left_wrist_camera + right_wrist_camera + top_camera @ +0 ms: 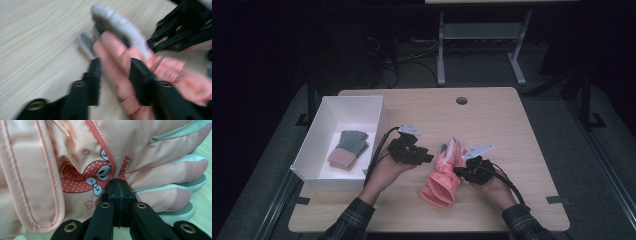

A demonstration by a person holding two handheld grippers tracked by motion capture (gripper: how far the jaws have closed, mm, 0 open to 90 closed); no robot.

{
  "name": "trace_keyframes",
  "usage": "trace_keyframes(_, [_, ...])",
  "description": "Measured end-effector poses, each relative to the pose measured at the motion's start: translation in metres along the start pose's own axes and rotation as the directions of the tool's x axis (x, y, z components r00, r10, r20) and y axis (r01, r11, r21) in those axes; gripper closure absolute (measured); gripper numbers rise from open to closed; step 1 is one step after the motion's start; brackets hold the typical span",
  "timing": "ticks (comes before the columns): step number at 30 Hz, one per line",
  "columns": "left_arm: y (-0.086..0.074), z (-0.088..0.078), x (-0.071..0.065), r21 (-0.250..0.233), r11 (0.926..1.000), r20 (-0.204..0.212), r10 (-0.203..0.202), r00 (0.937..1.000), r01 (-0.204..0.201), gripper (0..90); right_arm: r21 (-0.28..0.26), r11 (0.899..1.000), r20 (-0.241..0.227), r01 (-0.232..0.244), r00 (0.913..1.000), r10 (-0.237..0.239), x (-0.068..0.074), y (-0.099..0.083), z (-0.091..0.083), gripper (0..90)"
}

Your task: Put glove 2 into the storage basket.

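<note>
A pink padded glove (443, 177) with grey-white fingertips lies on the wooden table (497, 120), cuff toward the person. In the right gripper view its cartoon print and fingers (140, 140) are close up. My right gripper (460, 171) is at the glove's right side; its pads (120, 191) are pressed together, with puckered glove fabric pinched at the tip. My left gripper (426, 157) hovers just left of the glove's fingers. Its jaws stand apart (113, 75) with a pink glove finger (117, 57) seen between them, untouched by the pads. The right gripper (175, 35) appears beyond, blurred.
A white open box (319, 117) stands at the table's left edge, holding a folded green and pink glove pair (349, 149). A cable hole (461, 100) sits near the table's far edge. Bare wood lies behind and to the right of the glove.
</note>
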State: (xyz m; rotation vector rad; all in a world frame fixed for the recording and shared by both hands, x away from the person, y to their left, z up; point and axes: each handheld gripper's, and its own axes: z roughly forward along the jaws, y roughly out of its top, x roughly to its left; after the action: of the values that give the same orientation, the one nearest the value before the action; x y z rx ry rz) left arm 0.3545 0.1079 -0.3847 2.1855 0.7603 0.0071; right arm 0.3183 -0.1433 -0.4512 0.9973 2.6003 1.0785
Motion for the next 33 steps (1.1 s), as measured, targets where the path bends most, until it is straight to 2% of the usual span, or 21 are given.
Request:
trace_keyframes(1, [0.007,0.005,-0.002,0.002,1.0,0.019,-0.002,0.9998,0.002,52.3,0.0,1.0,0.0,-0.001,1.0,0.001,0.0,0.0,0.0,90.0])
trace_keyframes(2, [0.007,0.005,-0.002,0.002,1.0,0.019,-0.002,0.9998,0.002,41.9,0.0,1.0,0.0,-0.001,1.0,0.001,0.0,0.0,0.0,90.0])
trace_keyframes(3, [0.009,0.008,-0.003,0.006,1.0,0.022,-0.002,0.9998,0.002,41.9,0.0,1.0,0.0,-0.001,1.0,0.001,0.0,0.0,0.0,90.0])
trace_keyframes(6, [0.016,0.017,-0.008,0.003,1.0,0.031,-0.003,0.9995,0.003,32.6,-0.002,1.0,0.003,0.001,1.0,-0.001,0.0,0.0,0.0,90.0])
trace_keyframes(9, [0.02,0.028,-0.011,0.037,0.9993,0.034,-0.001,0.9994,-0.001,23.6,-0.003,1.0,0.003,0.001,1.0,-0.001,0.0,0.0,0.0,90.0])
trace_keyframes(11, [0.02,0.036,-0.01,0.045,0.999,0.032,0.0,0.9995,-0.002,21.7,-0.009,1.0,-0.002,-0.01,1.0,0.01,0.0,-0.001,0.0,90.0])
trace_keyframes(13, [0.019,0.043,-0.008,0.065,0.9978,0.035,-0.012,0.9993,0.01,19.2,-0.007,1.0,-0.002,-0.01,1.0,0.01,0.0,-0.001,0.0,90.0])
trace_keyframes(16, [0.014,0.054,-0.006,0.099,0.995,0.039,-0.009,0.9992,0.005,17.7,-0.011,1.0,-0.004,-0.016,0.9999,0.016,0.0,-0.001,0.0,90.0])
trace_keyframes(23, [0.0,0.067,0.001,0.132,0.99,0.048,-0.057,0.9972,0.05,17.0,-0.005,1.0,-0.017,-0.023,0.9996,0.023,-0.002,-0.002,0.0,90.0])
trace_keyframes(25, [-0.005,0.071,0.006,0.134,0.9877,0.074,-0.092,0.993,0.081,16.5,-0.004,1.0,-0.019,-0.026,0.9995,0.026,-0.003,-0.003,0.0,90.0])
trace_keyframes(28, [-0.011,0.076,0.011,0.153,0.9826,0.097,-0.121,0.9879,0.106,15.3,-0.001,1.0,-0.021,-0.03,0.9993,0.03,-0.003,-0.004,0.001,90.0])
trace_keyframes(33, [-0.015,0.08,0.013,0.162,0.9803,0.112,-0.132,0.9849,0.113,14.0,-0.003,0.999,-0.028,-0.034,0.999,0.034,-0.004,-0.005,0.001,90.0])
